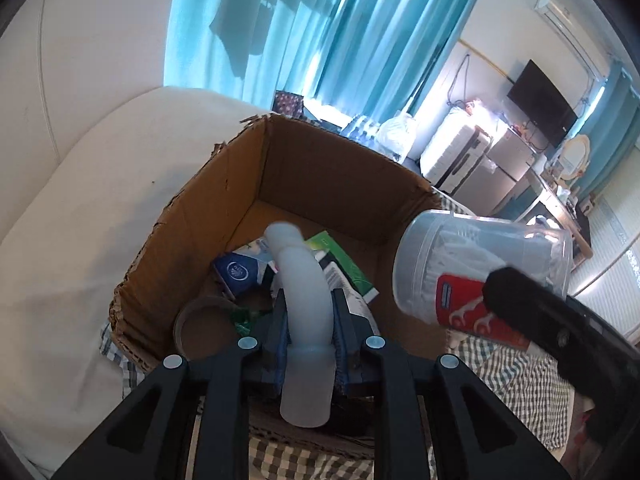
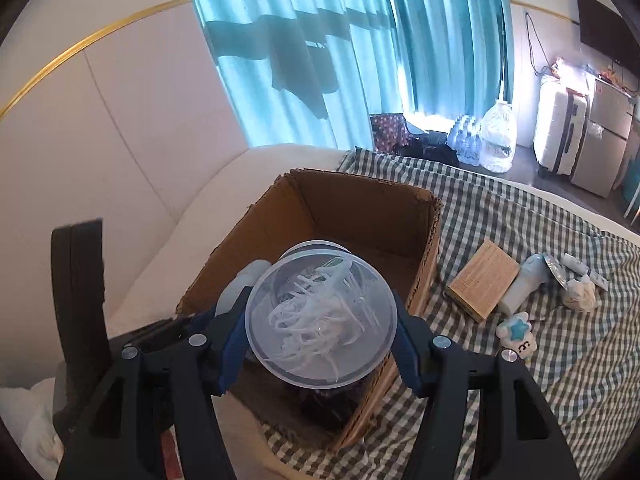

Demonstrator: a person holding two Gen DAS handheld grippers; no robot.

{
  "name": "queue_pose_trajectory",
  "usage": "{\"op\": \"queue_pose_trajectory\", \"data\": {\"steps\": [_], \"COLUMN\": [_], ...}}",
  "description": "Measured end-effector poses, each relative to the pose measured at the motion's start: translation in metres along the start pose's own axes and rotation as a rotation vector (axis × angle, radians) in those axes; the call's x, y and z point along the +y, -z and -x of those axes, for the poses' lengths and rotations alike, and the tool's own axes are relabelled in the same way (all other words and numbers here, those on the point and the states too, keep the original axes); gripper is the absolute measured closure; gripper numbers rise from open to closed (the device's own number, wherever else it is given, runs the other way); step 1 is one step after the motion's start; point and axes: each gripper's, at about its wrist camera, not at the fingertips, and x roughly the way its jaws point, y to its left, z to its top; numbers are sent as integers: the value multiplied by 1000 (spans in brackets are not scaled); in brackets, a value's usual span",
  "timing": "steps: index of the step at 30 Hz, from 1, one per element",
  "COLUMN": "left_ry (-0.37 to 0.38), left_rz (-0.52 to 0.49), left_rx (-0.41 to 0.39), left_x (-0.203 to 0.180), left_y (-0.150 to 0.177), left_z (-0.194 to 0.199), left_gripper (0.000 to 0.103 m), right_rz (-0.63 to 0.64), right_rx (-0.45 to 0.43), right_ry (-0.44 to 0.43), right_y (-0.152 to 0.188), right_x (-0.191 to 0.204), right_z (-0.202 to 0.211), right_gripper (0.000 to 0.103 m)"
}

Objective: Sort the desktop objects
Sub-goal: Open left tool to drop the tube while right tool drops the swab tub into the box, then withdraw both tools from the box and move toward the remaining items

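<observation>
Curved tube point(image 1: 306, 280) between hand-held gripper point(image 1: 309, 312) pads

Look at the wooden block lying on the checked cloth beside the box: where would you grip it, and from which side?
Grip the wooden block across its two long side faces, coming down from above. It lies flat on the checked cloth with its broad face up. A pale bottle crowds its right edge, so low approaches there look blocked.

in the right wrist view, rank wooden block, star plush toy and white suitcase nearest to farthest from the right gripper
1. star plush toy, on the checked cloth just right of the right gripper
2. wooden block, further up the cloth beside the cardboard box
3. white suitcase, across the room by the wall
</observation>
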Motion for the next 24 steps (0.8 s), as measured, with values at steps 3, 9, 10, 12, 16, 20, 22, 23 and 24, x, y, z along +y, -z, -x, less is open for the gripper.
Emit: {"op": "queue_pose_trajectory", "data": {"steps": [3,9,10,12,16,20,22,23,24], "left_ry": [-18,-27,-31,-38,-67,-76,-60,-55,-54], "left_rz": [6,113,124,117,43,32,17,6,-12], "left_rx": [5,-112,-122,-124,-82,-103,-133,-140,-150], "left_x": [5,12,11,3,-28,-53,-70,-77,-86], "left_y": [0,7,10,18,35,49,54,55,57], "left_z": [-4,24,27,31,35,53,67,73,79], "left_gripper": [44,3,0,0,0,0,0,0,0], "right_rz": [-27,-26,-36,-51,-79,-131,-155,-168,-174], "right_rx": [-56,-134,-141,-146,-158,-168,-169,-169,-171], "right_ry": [-20,-12,-5,18,89,151,168,183,195], "right_y": [-8,-13,-7,1,26,59,72,79,84], "right_x": [-4,-7,-12,-21,-46,-76,-89,-97,-101], "right_z": [1,28,36,48,78,114,130,139,145], "right_gripper": [27,20,20,20,20,20,20,20,20]}}
